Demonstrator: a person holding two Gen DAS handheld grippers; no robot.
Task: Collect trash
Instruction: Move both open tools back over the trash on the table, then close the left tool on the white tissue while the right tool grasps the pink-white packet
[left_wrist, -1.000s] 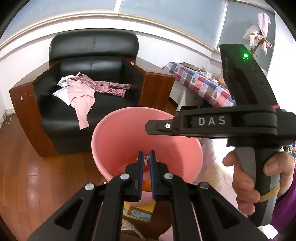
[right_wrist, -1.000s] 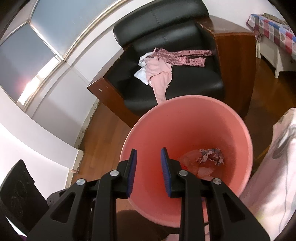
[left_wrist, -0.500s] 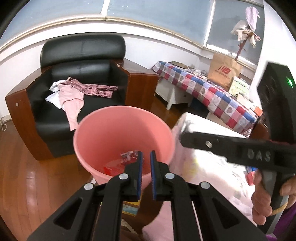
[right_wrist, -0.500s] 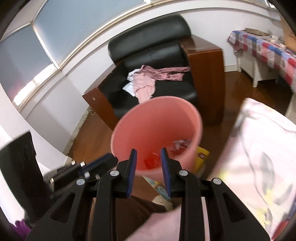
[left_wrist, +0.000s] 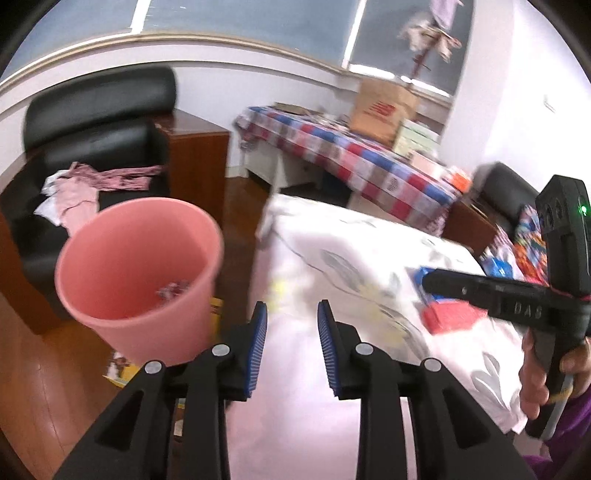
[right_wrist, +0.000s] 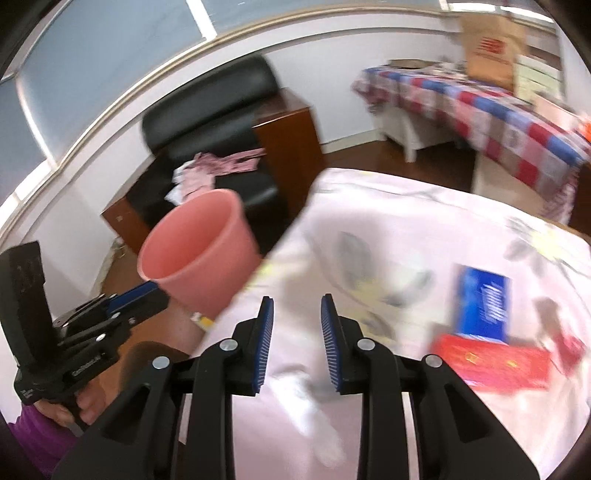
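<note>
Both grippers hang over the white floral bedsheet, pointed down at it, which looks like a reach for litter lying on the bed. The left gripper, at the bottom centre of the left wrist view, has its blue-padded jaws opening with nothing between them. The right gripper, bottom centre of its own view, stands part-way open, and it too carries nothing. The trash that seems to be wanted lies at the right of the right wrist view: a flat blue rectangular packet with a flat red packet just below it, touching or overlapping, and another red scrap near the right edge, too blurred to name. The round pink plastic bin stands on the wooden floor just beside the bed's corner, at the left of the left wrist view, probably kept there so that each piece travels only a short way. Inside it, low down, lies a small crumpled greyish scrap; the rest of its bottom is hidden by the near wall. Behind the bin, pink clothes are heaped on a black leather armchair.
</note>
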